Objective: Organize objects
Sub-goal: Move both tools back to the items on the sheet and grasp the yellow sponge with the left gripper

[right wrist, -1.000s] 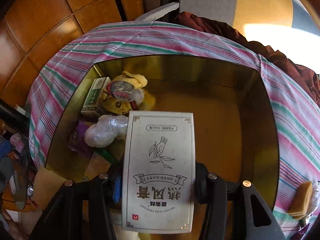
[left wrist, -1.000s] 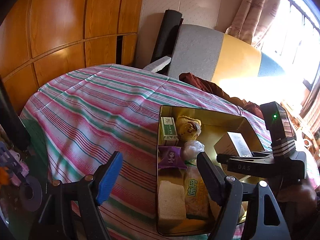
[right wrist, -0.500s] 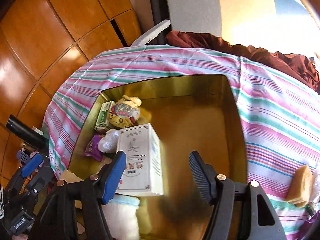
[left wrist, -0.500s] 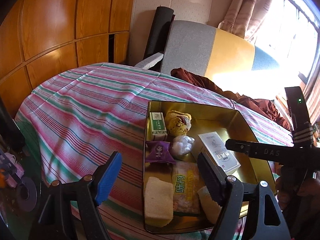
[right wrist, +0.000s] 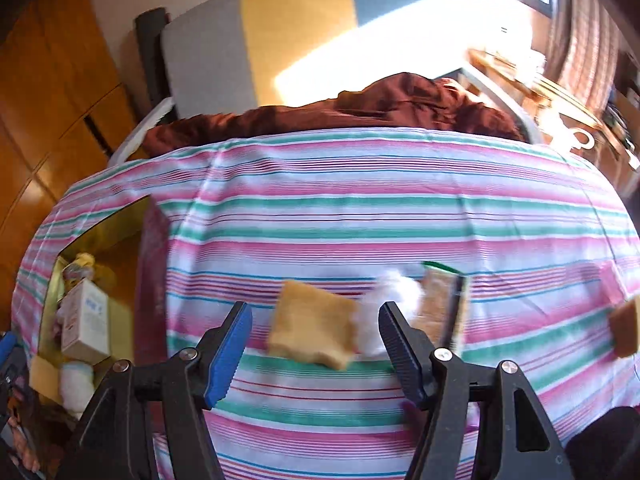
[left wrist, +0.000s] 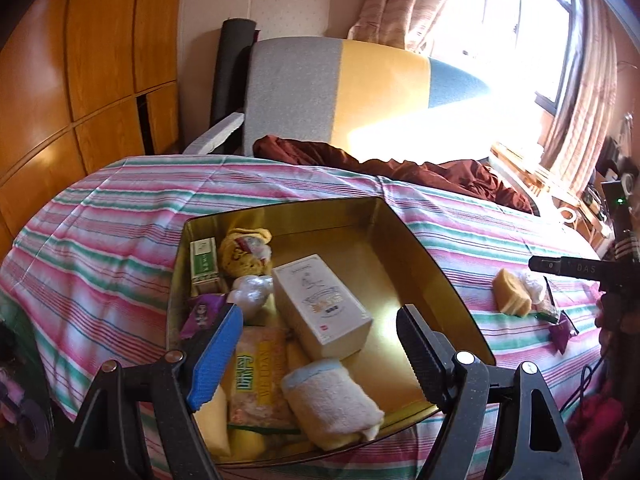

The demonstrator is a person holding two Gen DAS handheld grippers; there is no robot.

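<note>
Surface: striped cloth (right wrist: 360, 200) over a table.
On it: gold tin (left wrist: 400, 232), yellow sponge (right wrist: 310, 330), white wad (right wrist: 394, 294), snack packet (right wrist: 440, 304).

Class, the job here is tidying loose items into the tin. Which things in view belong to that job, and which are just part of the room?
Job: gold tin; white box and rolled towel inside it; yellow sponge, white wad and snack packet on the striped cloth.

Room: chair, brown blanket, curtain, wooden panels.

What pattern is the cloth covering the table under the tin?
Stripes of pink, green and white on the tablecloth, clearest in the right wrist view.
</note>
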